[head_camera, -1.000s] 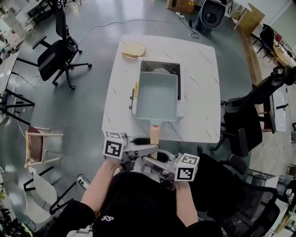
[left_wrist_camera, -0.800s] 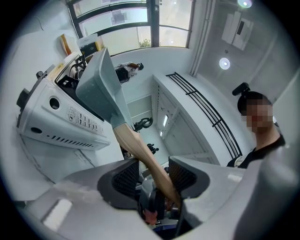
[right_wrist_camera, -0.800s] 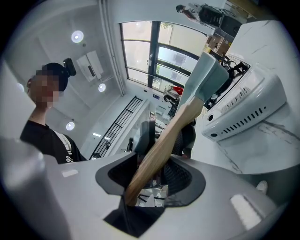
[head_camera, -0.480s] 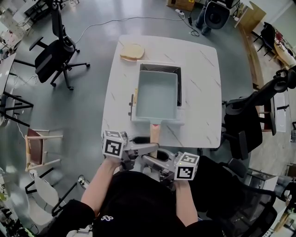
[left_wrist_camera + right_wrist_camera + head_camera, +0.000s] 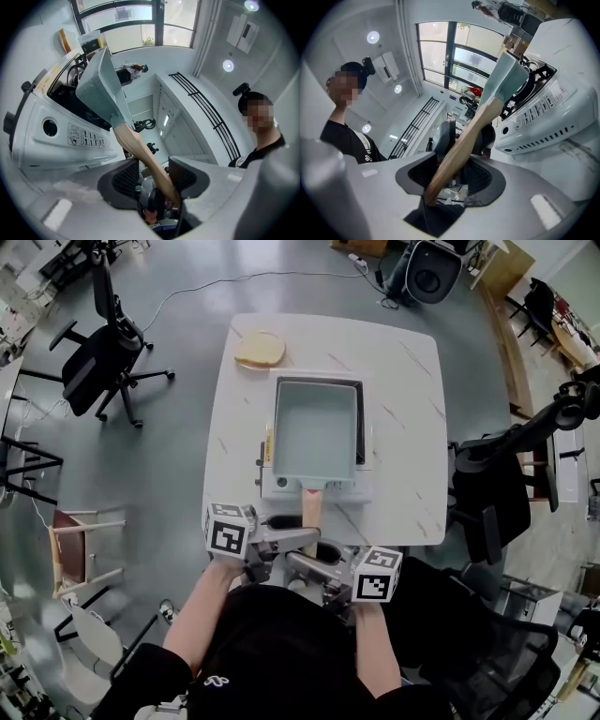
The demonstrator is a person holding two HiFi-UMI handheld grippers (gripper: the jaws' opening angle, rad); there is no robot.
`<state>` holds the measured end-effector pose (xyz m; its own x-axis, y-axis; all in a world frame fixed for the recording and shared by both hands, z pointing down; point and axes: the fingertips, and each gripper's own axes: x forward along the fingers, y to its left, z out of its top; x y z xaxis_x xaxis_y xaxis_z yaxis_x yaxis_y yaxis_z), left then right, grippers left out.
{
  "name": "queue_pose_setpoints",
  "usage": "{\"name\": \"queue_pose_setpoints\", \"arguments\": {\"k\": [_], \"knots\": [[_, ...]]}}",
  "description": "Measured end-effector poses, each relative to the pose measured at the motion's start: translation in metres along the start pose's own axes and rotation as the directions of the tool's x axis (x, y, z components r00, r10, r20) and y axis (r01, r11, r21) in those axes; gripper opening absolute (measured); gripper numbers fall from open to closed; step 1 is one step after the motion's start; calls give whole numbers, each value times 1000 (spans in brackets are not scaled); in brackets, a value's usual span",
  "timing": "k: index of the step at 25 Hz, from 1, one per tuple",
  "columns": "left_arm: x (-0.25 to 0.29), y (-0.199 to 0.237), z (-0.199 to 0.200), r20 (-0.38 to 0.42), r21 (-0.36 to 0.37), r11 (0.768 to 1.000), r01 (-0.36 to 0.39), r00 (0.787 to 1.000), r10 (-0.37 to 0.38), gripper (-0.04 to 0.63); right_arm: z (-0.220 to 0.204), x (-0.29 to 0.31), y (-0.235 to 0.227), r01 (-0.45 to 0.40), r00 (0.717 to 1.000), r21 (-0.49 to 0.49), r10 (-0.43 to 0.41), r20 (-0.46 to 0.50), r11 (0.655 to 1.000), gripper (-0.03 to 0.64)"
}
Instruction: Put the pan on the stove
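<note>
A pale blue rectangular pan (image 5: 315, 432) with a wooden handle (image 5: 311, 504) lies over the white portable stove (image 5: 319, 487) on the marble table (image 5: 412, 399). It covers the burner, and only the stove's front panel shows. My left gripper (image 5: 305, 540) comes in from the left and my right gripper (image 5: 302, 564) from the right. Both are shut on the handle's near end. In the left gripper view the handle (image 5: 140, 154) runs between the pads (image 5: 180, 176) up to the pan (image 5: 101, 89) above the stove (image 5: 56, 136). The right gripper view shows the handle (image 5: 459, 145) clamped the same way.
A round wooden board (image 5: 260, 350) lies at the table's far left corner. An office chair (image 5: 94, 352) stands on the floor to the left and another chair (image 5: 497, 474) stands close to the table's right edge. I stand at the near edge.
Both grippers pushed the pan away from me. It overhung the stove's near side with the burner showing at the far end. Now it covers the burner and the front panel shows.
</note>
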<state>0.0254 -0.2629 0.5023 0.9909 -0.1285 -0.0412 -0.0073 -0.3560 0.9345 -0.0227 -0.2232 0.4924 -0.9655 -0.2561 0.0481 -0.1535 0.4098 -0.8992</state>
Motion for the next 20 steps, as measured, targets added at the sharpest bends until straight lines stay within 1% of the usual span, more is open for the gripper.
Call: {"name": "queue_pose_setpoints", "arguments": {"k": [20], "knots": [[6,34,35,-11,-17,1000,-20,1000,20,204,33,12,-35,4,1000,20,-4,0,1000,186]]}}
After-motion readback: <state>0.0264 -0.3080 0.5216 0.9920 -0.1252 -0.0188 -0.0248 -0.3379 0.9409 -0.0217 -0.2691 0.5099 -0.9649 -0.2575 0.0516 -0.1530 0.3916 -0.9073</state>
